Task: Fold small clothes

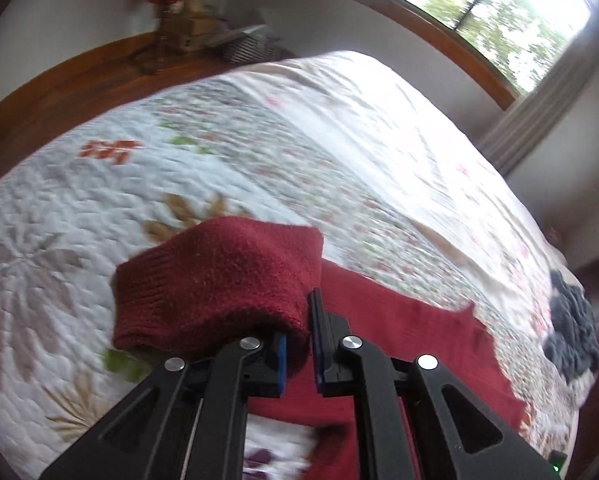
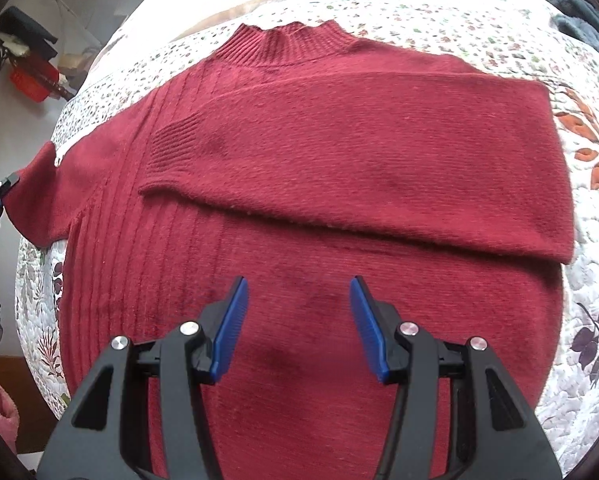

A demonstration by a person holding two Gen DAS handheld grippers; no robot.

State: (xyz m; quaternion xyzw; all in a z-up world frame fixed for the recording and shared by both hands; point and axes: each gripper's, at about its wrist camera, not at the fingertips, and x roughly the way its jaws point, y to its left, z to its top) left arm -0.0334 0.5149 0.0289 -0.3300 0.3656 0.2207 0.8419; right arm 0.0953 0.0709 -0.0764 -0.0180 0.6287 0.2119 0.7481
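A red sweater (image 2: 299, 200) lies flat on a flowery quilt (image 2: 587, 280) on the bed. One sleeve (image 2: 359, 152) is folded across its front. The other sleeve (image 1: 219, 280) sticks out to the side, and the left gripper (image 1: 298, 344) is squeezed tight on its cuff, holding it up off the quilt. The right gripper (image 2: 299, 328) hangs above the sweater's bottom half with its blue pads (image 2: 231, 328) wide apart, holding nothing. A dark fuzzy cloth (image 1: 571, 328) sits near the bed's edge.

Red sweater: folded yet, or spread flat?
Partly folded: one sleeve lies across the sweater; left tongs hold the other.
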